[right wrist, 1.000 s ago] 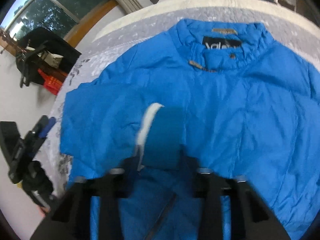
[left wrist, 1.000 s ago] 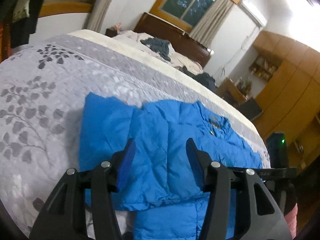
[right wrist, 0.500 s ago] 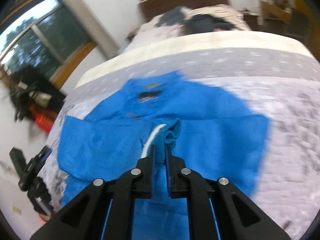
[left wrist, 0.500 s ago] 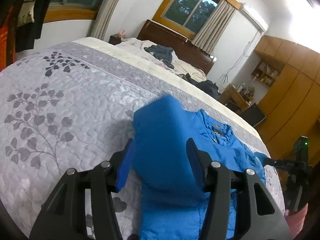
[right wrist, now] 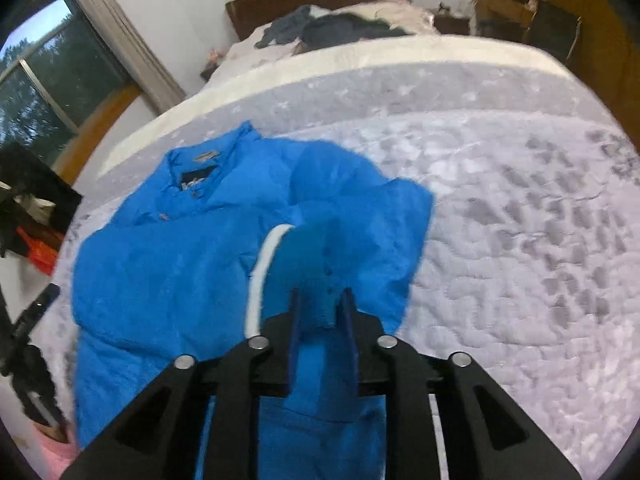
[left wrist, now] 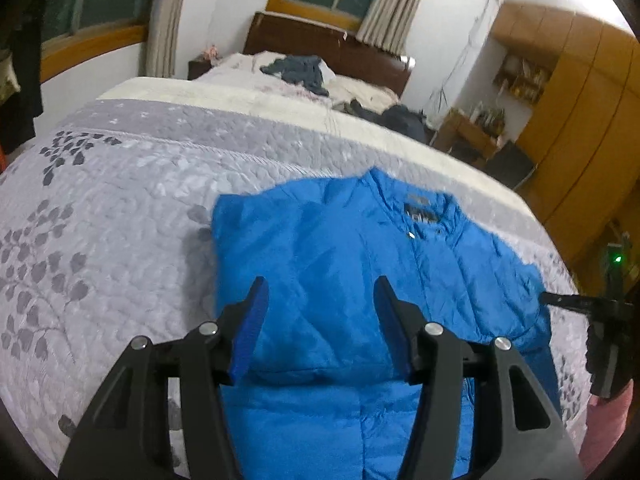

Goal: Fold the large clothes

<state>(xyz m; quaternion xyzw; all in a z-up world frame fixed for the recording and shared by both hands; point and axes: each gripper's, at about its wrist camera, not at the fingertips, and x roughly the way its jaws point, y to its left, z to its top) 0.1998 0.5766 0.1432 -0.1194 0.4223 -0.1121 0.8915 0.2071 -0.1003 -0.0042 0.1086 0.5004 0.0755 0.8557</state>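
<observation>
Dim indoor light, with glare blown out at the upper right beyond the left jaws. Fisheye bending darkens every corner. The right view is motion-blurred; the blue jacket (right wrist: 168, 264) ahead of its jaws looks smeared.

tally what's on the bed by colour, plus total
Blue: 1, the jacket, a fold of it held in the right gripper.
Dark grey/black: 2 loose heaps of clothes near the headboard; items within each cannot be told.
Total: 3. The left gripper hangs with jaws apart over the jacket.

Blue padded jacket (left wrist: 360, 264) flat on bed (sleeve folded in).
</observation>
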